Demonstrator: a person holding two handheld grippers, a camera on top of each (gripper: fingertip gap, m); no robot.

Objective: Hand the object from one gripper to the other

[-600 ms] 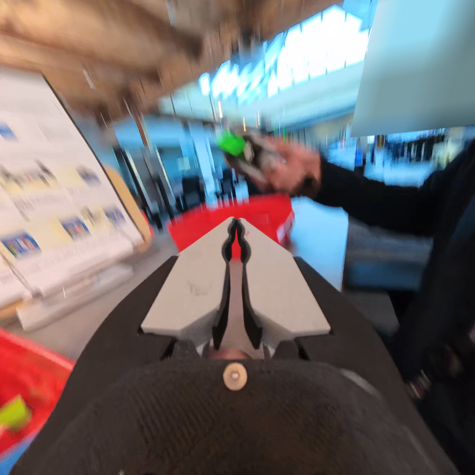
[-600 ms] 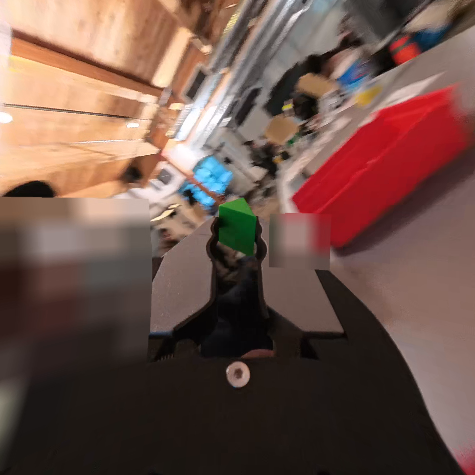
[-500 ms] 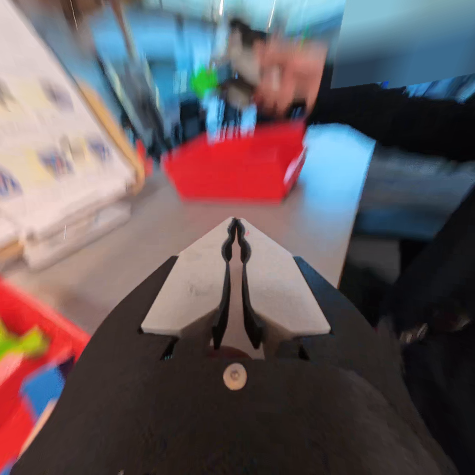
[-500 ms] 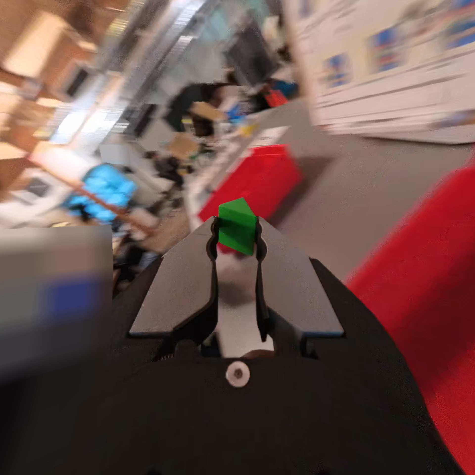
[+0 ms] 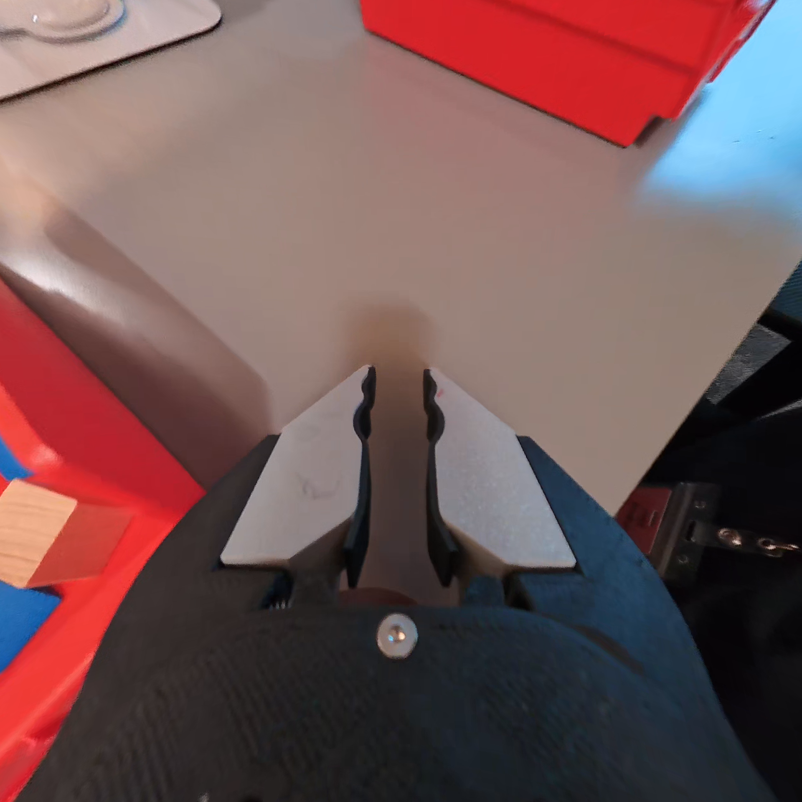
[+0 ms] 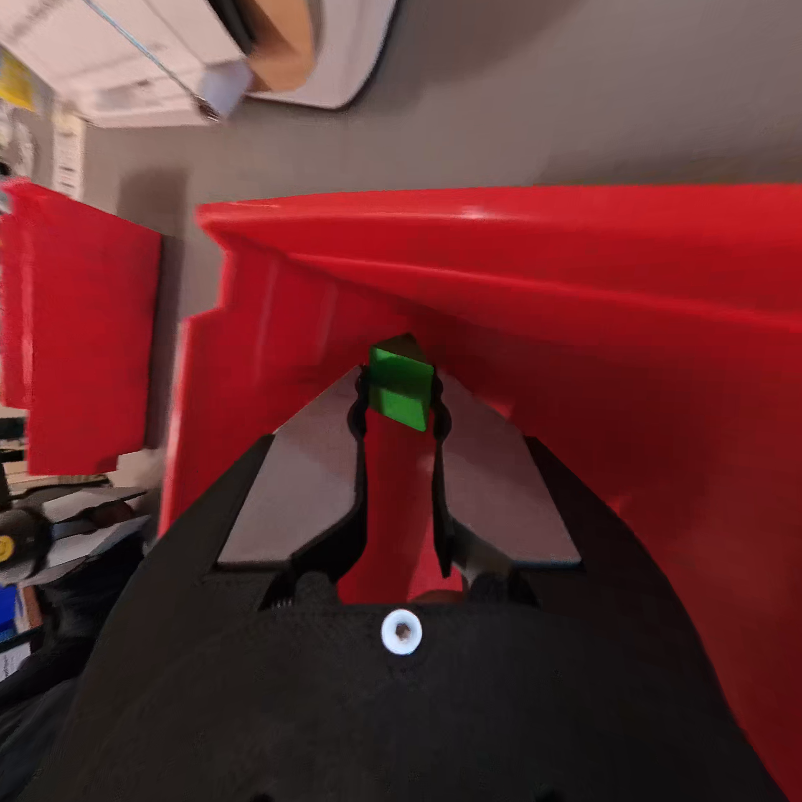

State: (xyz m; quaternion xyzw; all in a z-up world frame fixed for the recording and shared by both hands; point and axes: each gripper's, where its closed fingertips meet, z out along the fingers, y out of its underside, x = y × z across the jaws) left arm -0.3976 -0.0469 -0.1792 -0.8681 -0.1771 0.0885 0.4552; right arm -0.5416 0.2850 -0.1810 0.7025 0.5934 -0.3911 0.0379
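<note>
Right tongs (image 6: pixel 400 382) clamp green block (image 6: pixel 399 390); no legible writing.

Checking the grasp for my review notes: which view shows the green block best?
The right wrist view. There the green block sits between the right gripper's fingertips, both pads against its sides, in front of a red bin. The left wrist view shows none of it, only the left gripper open above the table.

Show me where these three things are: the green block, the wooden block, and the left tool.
green block (image 6: pixel 399 392), right wrist view, on its bright front face.
wooden block (image 5: pixel 32 527), left wrist view, on its pale top face.
left tool (image 5: pixel 399 377), left wrist view, midway between its parted fingertips.
</note>
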